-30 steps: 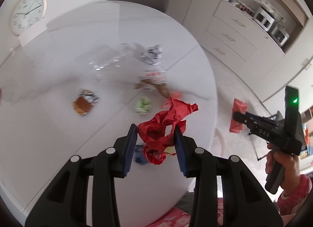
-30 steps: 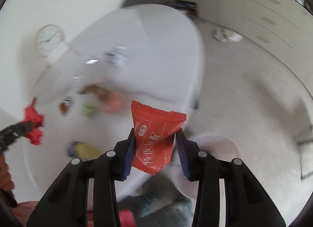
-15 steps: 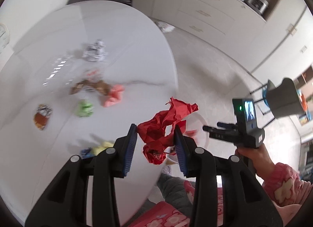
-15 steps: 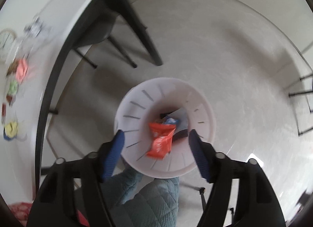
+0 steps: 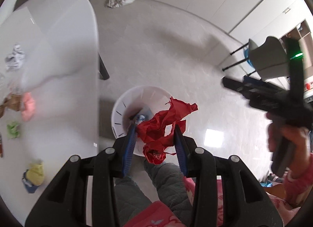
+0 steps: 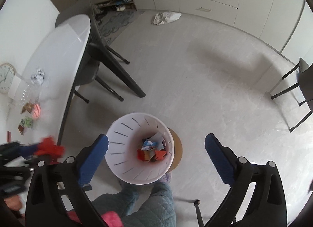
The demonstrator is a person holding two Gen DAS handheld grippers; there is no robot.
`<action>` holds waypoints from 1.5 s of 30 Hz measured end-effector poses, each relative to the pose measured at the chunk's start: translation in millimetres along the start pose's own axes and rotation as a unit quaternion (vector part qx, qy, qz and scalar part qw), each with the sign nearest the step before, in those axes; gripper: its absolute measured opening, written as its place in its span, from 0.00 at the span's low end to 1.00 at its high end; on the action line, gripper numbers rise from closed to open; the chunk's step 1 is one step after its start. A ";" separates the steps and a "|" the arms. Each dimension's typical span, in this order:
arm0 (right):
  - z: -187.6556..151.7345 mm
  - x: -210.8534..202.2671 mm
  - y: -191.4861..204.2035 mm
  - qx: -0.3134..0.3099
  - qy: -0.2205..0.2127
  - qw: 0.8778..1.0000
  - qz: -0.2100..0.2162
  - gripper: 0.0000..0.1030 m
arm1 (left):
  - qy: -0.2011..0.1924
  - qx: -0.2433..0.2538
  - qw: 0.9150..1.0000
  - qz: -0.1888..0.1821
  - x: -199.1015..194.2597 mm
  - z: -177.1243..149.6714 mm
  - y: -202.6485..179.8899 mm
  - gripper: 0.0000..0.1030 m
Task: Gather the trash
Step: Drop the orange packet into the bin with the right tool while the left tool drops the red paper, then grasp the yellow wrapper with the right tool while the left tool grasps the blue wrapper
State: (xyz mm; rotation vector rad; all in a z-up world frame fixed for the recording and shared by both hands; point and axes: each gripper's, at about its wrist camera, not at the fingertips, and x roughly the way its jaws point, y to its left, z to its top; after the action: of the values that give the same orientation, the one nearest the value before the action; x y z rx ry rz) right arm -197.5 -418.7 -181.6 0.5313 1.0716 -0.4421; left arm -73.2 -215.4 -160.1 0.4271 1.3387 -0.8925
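Trash in the white bin (image 6: 125,176) explains both poses: right tongs (image 6: 156,156), jaws just opened wide, hold nothing; left tongs (image 5: 154,144) grip crumpled red paper (image 5: 162,127) above it.

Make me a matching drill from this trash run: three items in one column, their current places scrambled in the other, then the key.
1. crumpled red paper
2. white bin
3. green wrapper

A. on the white table
B. on the floor beside the table
C. clamped in the left claw

Pairs: 1-C, 2-B, 3-A
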 end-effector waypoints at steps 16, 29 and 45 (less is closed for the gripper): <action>17.2 -14.3 9.6 -0.016 -0.014 0.999 0.027 0.96 | -0.056 -0.076 0.995 0.038 -27.6 -7.5 23.6 0.83; 35.5 -49.8 124.3 -0.145 -0.058 0.983 0.092 0.97 | -0.170 -0.215 0.953 0.127 -144.6 -78.1 120.5 0.92; -13.1 -20.4 266.0 -0.335 0.005 0.923 0.189 0.97 | -0.139 -0.324 0.923 0.154 -149.5 -168.6 202.6 0.92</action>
State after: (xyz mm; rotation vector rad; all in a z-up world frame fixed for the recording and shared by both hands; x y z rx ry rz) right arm -60.9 -198.5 -116.9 0.1154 1.0236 0.2736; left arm -25.7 77.6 -98.9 -0.0137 1.1781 -0.2034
